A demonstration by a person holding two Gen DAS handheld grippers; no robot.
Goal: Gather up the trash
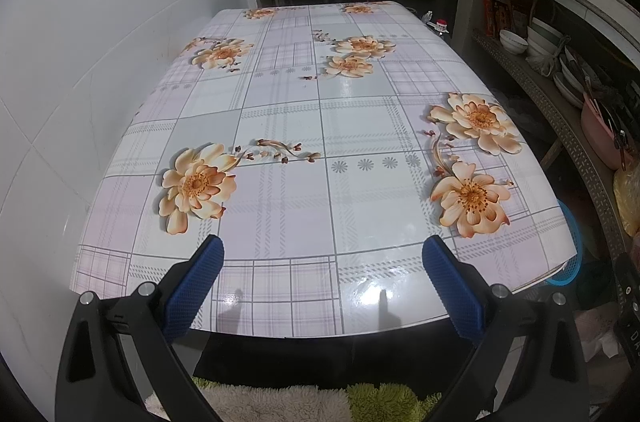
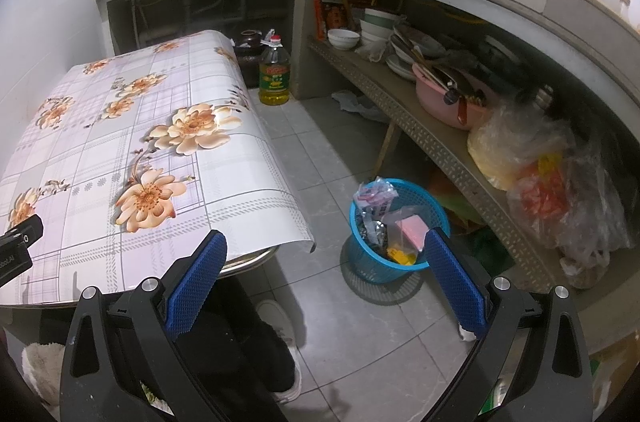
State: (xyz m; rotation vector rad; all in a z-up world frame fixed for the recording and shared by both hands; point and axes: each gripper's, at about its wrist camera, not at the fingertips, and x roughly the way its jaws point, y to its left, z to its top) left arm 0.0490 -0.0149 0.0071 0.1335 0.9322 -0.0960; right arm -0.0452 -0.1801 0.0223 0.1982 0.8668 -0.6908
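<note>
Left gripper [image 1: 322, 262] is held over the near edge of the table [image 1: 280, 110], jaws spread wide, nothing between the blue pads [image 1: 196, 286]. No loose trash is seen on the flowered tablecloth [image 1: 360, 142] in the left wrist view.

Right gripper [image 2: 324, 270] is held off the table's right side, above the tiled floor [image 2: 320, 150], jaws likewise spread and empty.

Task's thing: the trash sits in the blue basket [image 2: 360, 254] on the floor, just right of the table corner and in front of the perforated shelf [image 2: 440, 150]. Wrappers [image 2: 374, 206], a pink piece [image 2: 414, 228] and something yellow [image 2: 402, 256] are seen inside; contents are piled above the rim on the far-left side.

Key relation: the basket lies ahead of and below the right gripper, slightly right of its centre line, with the right pad [image 2: 456, 286] overlapping the rim in the picture. From the left gripper only a sliver of the basket [image 1: 570, 250] is seen past the table's right edge, well off to the side. The right hand is judged clearly nearer.

One possible leftover: a crumpled pale scrap [image 2: 356, 104] on the floor under the shelf, further ahead; whether it is trash cannot be told. If wanted, a forward and downward reach by the right gripper is judged the shorter path.
</note>
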